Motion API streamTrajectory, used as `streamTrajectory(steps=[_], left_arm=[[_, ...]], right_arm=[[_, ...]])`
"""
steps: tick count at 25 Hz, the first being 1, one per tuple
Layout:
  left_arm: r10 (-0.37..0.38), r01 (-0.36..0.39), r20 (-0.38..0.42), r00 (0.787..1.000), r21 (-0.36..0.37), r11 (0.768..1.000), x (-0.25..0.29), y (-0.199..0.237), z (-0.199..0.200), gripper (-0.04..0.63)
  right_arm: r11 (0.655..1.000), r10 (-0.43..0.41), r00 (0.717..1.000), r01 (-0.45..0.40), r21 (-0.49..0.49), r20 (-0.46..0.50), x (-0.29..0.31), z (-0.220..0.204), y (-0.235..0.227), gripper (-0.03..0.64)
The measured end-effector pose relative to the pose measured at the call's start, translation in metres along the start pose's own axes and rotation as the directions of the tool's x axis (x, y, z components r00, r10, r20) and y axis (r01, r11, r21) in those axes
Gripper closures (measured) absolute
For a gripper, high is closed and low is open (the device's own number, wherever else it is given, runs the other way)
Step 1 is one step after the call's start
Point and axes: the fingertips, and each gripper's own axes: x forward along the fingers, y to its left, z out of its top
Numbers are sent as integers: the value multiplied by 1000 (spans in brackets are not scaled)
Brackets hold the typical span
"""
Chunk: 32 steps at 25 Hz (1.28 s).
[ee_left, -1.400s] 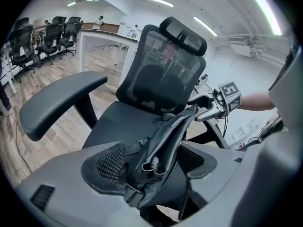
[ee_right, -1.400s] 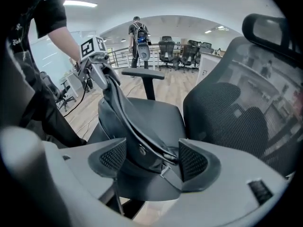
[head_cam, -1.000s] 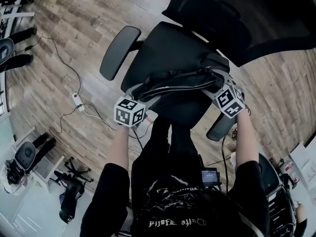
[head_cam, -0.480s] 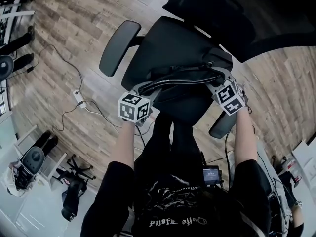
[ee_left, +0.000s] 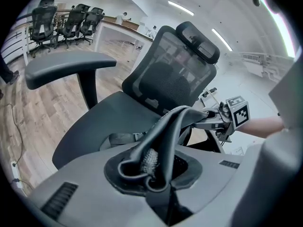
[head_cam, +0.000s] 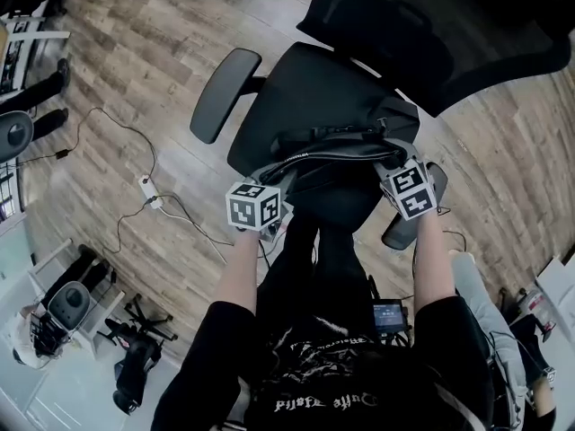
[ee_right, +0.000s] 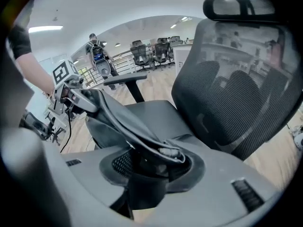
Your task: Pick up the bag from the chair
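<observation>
A black bag [head_cam: 337,155] hangs stretched over the front of the black office chair's seat [head_cam: 305,88]. My left gripper [head_cam: 269,176] is shut on the bag's left end, its marker cube just below. My right gripper [head_cam: 388,158] is shut on the bag's right end. In the left gripper view the bag's folded black edge [ee_left: 161,141] is pinched between the jaws and runs across to the right gripper [ee_left: 215,122]. In the right gripper view the bag [ee_right: 128,122] stretches from the jaws to the left gripper [ee_right: 71,96]. The bag's body is lifted off the seat [ee_right: 142,112].
The chair's backrest [head_cam: 431,25] stands beyond the bag, with armrests on the left [head_cam: 225,92] and the right [head_cam: 415,214]. A power strip and cables [head_cam: 144,187] lie on the wooden floor at the left. More office chairs [ee_left: 71,18] stand far behind.
Both grippers have drawn closer to the person and slightly closer together, taking the bag's edge toward the seat's front. The left gripper moved right and down.
</observation>
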Motion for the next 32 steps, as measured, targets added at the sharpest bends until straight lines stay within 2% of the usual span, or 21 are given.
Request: streamTrajectory(steps=[4, 15, 27, 32], left_arm=[[36, -36, 10, 999, 41, 999, -19, -14, -9, 518], [26, -22, -27, 999, 154, 988, -68, -34, -25, 519], [-25, 25, 1, 1000, 161, 987, -132, -48, -46, 520], [-51, 48, 11, 999, 192, 980, -156, -54, -58, 520]], right_arm=[[999, -5, 1000, 5, 50, -5, -23, -13, 19, 462], [982, -39, 999, 36, 187, 11, -70, -32, 75, 462], [978, -81, 995, 69, 196, 55, -124, -15, 131, 463], [970, -108, 991, 89, 228, 75, -145, -17, 157, 463]])
